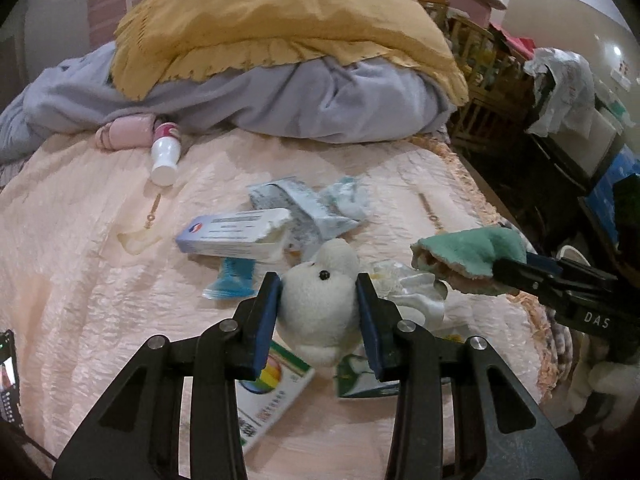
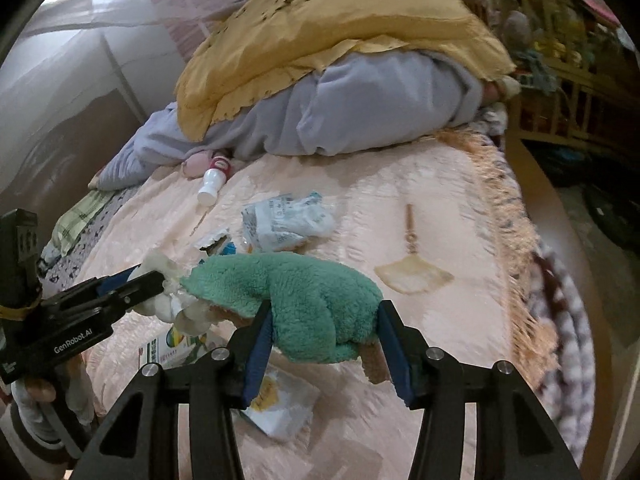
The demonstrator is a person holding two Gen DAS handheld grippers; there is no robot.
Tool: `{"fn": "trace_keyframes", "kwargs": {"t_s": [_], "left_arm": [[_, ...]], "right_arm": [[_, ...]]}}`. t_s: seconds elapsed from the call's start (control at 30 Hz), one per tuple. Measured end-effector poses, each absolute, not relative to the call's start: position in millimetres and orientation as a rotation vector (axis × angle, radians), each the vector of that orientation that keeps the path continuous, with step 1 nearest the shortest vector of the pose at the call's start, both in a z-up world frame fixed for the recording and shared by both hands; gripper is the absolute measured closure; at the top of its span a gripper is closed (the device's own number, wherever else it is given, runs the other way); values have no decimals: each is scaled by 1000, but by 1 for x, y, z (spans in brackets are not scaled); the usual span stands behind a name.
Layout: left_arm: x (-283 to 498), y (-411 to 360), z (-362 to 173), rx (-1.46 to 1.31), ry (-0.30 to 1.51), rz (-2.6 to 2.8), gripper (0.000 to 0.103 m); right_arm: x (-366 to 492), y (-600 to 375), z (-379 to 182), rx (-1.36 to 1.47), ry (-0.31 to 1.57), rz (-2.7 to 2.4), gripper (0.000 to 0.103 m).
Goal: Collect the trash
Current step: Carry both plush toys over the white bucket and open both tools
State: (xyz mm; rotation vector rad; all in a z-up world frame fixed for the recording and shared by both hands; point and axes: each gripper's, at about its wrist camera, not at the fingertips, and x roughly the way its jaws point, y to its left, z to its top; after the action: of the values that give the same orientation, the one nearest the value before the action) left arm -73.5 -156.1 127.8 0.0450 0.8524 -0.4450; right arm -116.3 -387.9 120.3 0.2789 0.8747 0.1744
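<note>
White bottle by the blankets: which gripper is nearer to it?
Left. The left gripper, shut on a white plush toy, is below the white bottle; the right gripper, clamping a green plush, sits farther right.

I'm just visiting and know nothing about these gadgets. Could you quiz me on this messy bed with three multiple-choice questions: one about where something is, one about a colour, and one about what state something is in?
1. Where does the white bottle lie?
A. beside the grey blanket, far up the bed
B. in the left gripper
C. on the floor

2. What colour is the fluffy cloth in the right gripper?
A. red
B. green
C. black

3. What state is the left gripper in?
A. wide open and empty
B. shut on the white plush toy
C. shut on the white-and-blue box

Answers: 1 A, the bottle rests on the pink bedspread by the blanket's edge. 2 B, its pile is teal green. 3 B, both blue pads press the toy's sides.
</note>
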Motion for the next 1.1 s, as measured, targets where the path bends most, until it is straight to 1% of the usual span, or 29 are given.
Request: {"fn": "trace_keyframes", "kwargs": {"t_s": [0.33,1.1], "left_arm": [[-99,-191,135,114,824,-474,67],[-134,-249,144,180,797,-566,67]], "right_arm": [[-151,-414,127,315,861,126,53],[-208,-475,136,392,815,29,52]]}}
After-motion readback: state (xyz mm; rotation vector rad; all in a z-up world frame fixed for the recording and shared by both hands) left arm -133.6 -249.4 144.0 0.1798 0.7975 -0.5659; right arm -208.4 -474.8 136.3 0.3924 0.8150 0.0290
